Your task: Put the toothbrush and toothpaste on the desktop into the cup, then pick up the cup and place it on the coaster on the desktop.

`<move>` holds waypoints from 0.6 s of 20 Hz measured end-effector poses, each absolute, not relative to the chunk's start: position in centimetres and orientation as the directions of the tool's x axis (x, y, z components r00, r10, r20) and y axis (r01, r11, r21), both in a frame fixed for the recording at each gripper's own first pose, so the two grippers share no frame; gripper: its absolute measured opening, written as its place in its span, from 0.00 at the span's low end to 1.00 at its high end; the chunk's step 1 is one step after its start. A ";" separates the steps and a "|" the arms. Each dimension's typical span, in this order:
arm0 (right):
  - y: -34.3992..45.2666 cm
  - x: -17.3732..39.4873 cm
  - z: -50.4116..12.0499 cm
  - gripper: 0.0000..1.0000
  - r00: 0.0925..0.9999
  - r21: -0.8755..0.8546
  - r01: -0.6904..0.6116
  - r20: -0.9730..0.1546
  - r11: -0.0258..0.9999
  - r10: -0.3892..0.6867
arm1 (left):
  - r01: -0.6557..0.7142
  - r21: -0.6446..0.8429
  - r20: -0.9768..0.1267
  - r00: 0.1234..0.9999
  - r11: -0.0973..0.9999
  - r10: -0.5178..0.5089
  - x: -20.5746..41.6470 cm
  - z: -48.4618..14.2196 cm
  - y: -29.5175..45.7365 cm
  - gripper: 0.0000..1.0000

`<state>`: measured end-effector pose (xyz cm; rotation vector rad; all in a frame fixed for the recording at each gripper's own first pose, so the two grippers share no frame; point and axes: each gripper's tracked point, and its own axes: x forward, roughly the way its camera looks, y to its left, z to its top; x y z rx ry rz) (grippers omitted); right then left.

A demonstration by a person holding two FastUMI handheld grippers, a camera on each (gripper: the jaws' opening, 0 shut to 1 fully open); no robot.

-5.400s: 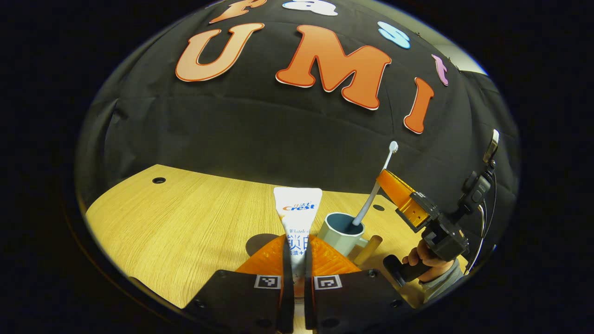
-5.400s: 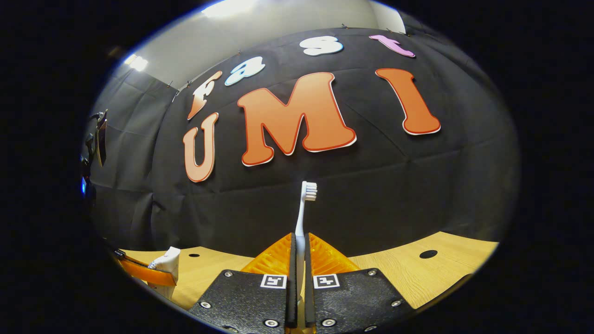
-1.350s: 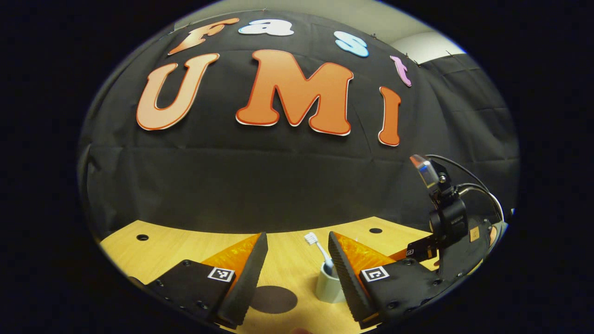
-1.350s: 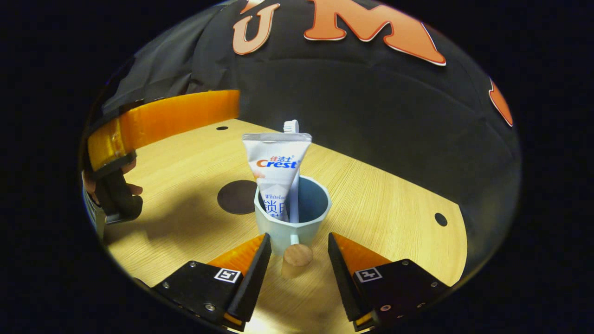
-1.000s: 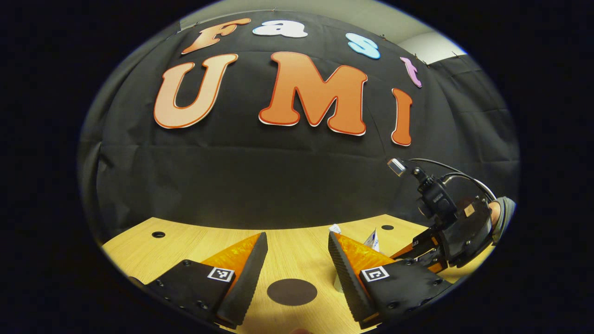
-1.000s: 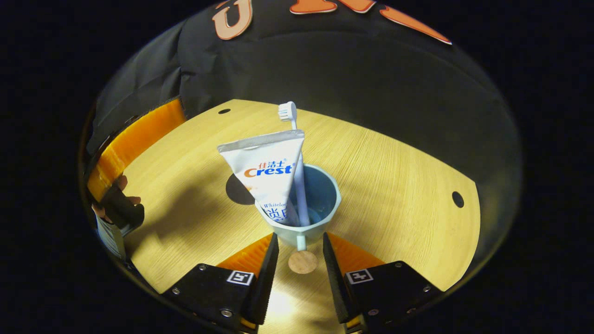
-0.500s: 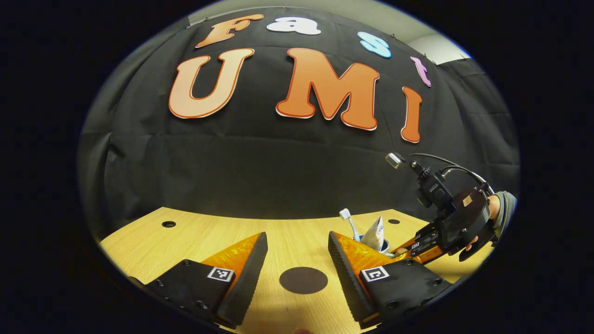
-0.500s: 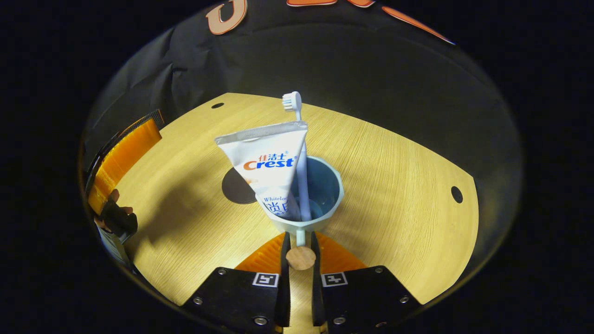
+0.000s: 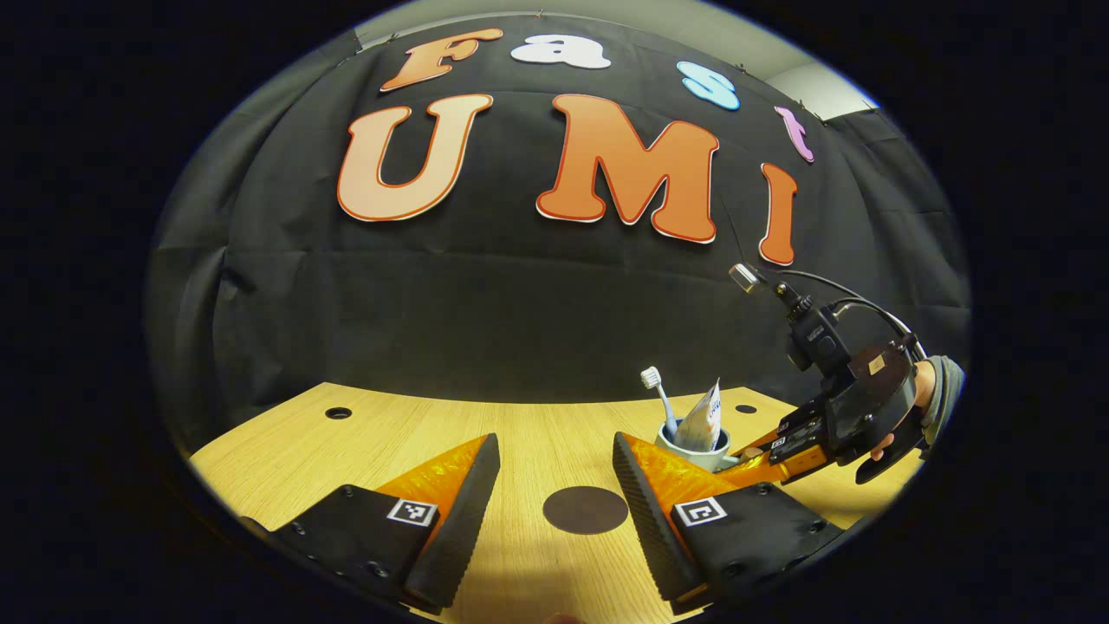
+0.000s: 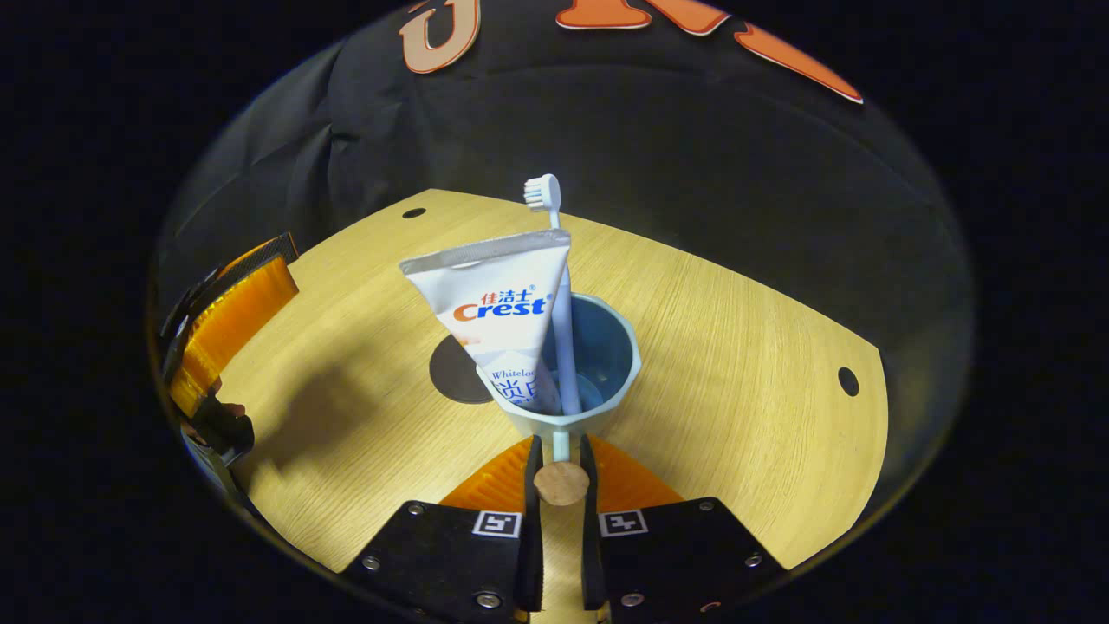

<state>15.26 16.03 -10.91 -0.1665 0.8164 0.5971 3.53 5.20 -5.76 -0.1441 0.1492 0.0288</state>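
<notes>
My right gripper (image 10: 554,472) had its jaws closed tight on the round wooden handle (image 10: 560,482) of the cup (image 10: 598,390), so I was on the step of picking the cup up. The toothbrush (image 10: 554,286) and the toothpaste (image 10: 502,321) both stood inside the cup, leaning a bit. The cup was near the middle of the desk (image 10: 736,347), just beside the dark round coaster (image 10: 452,373). I could not tell if the cup was off the desk yet. My left gripper (image 9: 554,503) held nothing, and its jaws were wide. I thought my next move should be a slow lift and a short carry to set the cup down flat on the coaster. The tube had the word "Crest" on it.
</notes>
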 end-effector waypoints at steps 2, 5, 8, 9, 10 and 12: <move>16.0 15.3 -10.8 0.18 0.529 0.087 -0.570 -0.722 0.817 0.446 | -0.050 -0.137 -0.153 0.988 0.989 0.029 3.3 -5.7 5.5 0.84; 16.1 15.4 -10.7 0.18 0.528 0.092 -0.577 -0.716 0.812 0.456 | -0.062 -0.142 -0.155 0.987 0.988 0.040 1.9 -5.9 6.3 0.84; 16.1 15.5 -10.6 0.18 0.530 0.089 -0.588 -0.708 0.804 0.467 | -0.076 -0.146 -0.158 0.986 0.986 0.052 1.6 -6.0 6.9 0.84; 16.1 15.6 -10.5 0.18 0.529 0.091 -0.593 -0.705 0.800 0.472 | -0.079 -0.146 -0.159 0.986 0.986 0.055 1.4 -6.0 7.1 0.84; 16.1 15.6 -10.5 0.18 0.526 0.093 -0.598 -0.704 0.796 0.477 | -0.083 -0.146 -0.160 0.985 0.986 0.060 1.2 -6.1 7.3 0.84; 16.1 15.7 -10.4 0.18 0.523 0.088 -0.608 -0.703 0.789 0.481 | -0.092 -0.149 -0.165 0.984 0.985 0.067 0.8 -6.5 7.7 0.84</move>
